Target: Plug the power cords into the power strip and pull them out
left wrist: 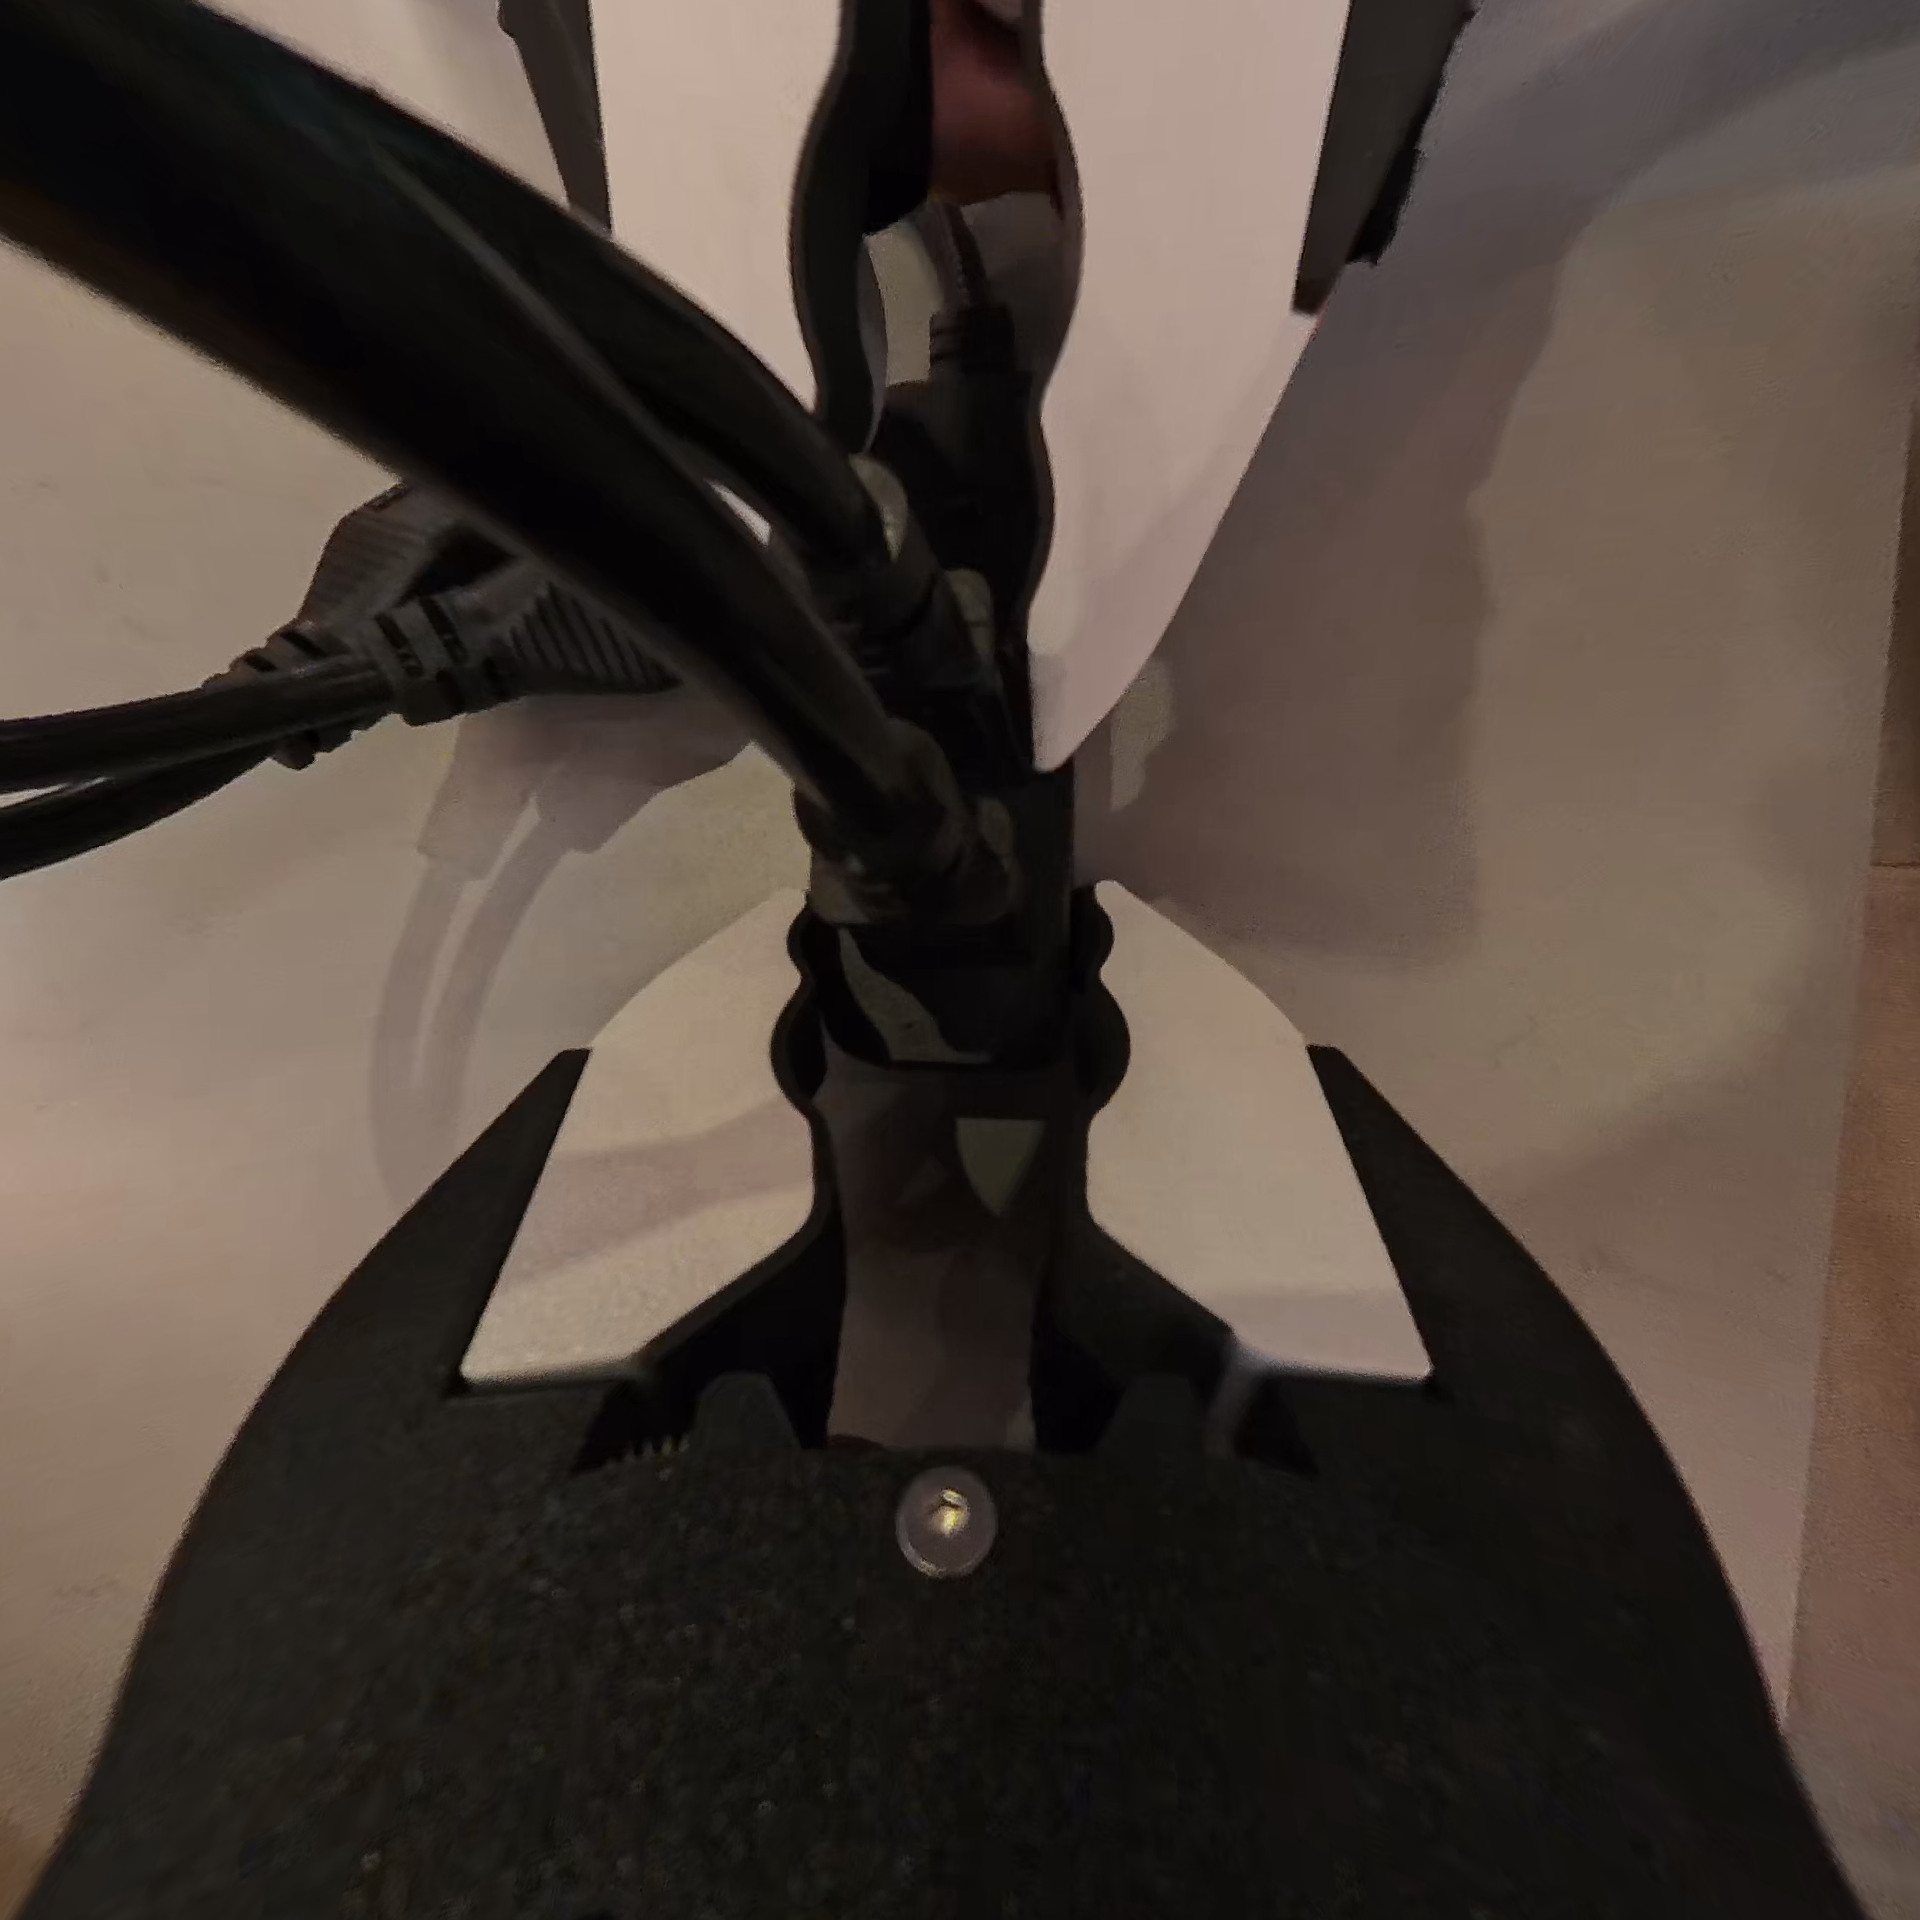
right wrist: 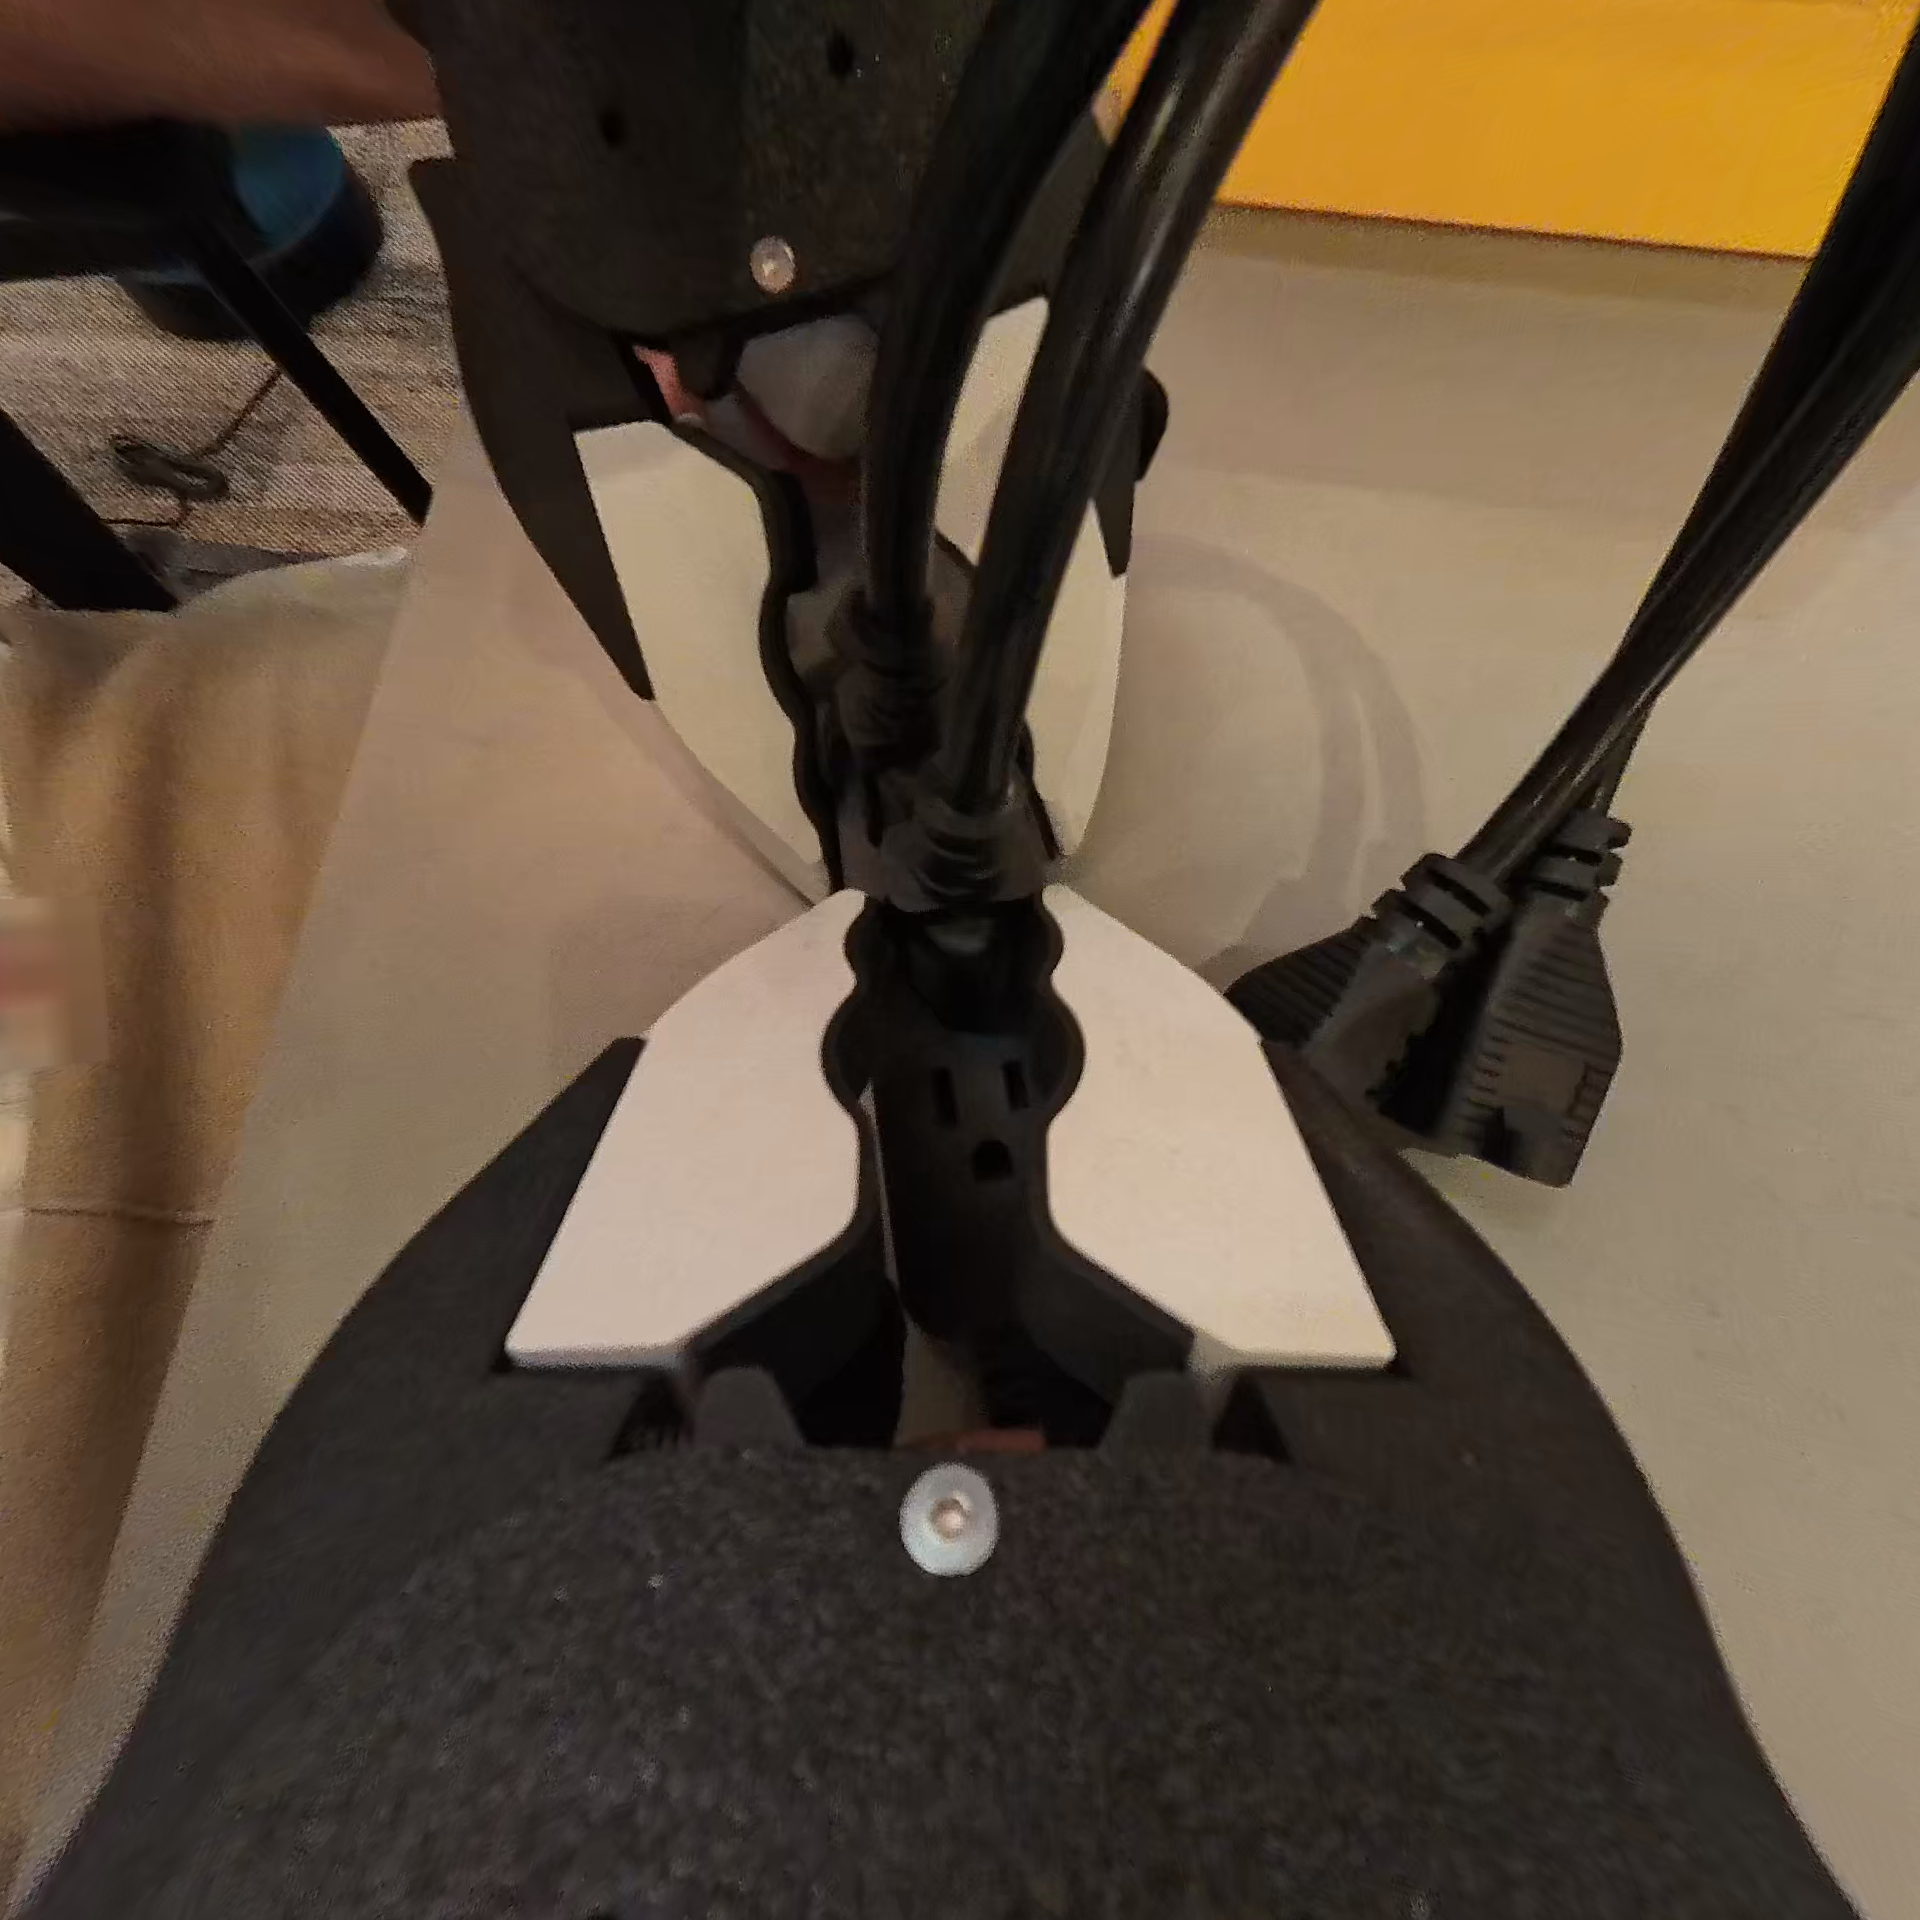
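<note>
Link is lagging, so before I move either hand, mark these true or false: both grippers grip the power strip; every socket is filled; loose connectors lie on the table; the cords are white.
1. Both the left gripper and right gripper are clamped on the black power strip. True.
2. Every socket is filled. False: one empty socket shows between the right gripper's fingers.
3. Loose black cord connectors lie on the table. True.
4. The cords are white. False: they are black.

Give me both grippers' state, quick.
Left gripper: shut on the power strip.
Right gripper: shut on the power strip's other end, by a free outlet.
</note>
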Demonstrator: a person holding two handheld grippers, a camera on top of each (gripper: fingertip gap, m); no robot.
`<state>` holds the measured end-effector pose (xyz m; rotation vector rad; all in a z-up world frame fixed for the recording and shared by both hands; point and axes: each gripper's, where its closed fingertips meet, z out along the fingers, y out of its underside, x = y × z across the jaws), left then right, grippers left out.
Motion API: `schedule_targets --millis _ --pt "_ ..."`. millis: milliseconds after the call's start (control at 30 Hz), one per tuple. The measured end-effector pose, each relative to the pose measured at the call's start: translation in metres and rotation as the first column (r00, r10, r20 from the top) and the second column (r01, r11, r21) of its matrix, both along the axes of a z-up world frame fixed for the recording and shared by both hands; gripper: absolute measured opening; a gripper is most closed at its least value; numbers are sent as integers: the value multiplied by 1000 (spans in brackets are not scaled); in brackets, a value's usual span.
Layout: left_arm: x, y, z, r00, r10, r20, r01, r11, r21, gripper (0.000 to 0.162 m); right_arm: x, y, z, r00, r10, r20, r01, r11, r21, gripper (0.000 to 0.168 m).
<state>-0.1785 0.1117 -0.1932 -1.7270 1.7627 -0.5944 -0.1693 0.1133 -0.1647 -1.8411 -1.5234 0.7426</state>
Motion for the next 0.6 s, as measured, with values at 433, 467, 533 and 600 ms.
schedule_targets --millis 433,467,533,600 --pt "19 3 2 953 302 32 -299 951 -75 45 24 13 3 691 -715 -104 712 699 -69 26" --pt "20 5 1 951 309 31 -308 951 -34 45 26 13 2 674 -731 -101 731 680 -44 26" --pt "22 6 1 947 318 41 -317 948 -36 45 28 14 3 653 -753 -86 756 655 2 25" --pt "22 8 2 945 324 43 -322 946 -31 45 29 17 3 616 -783 -87 786 619 3 24"
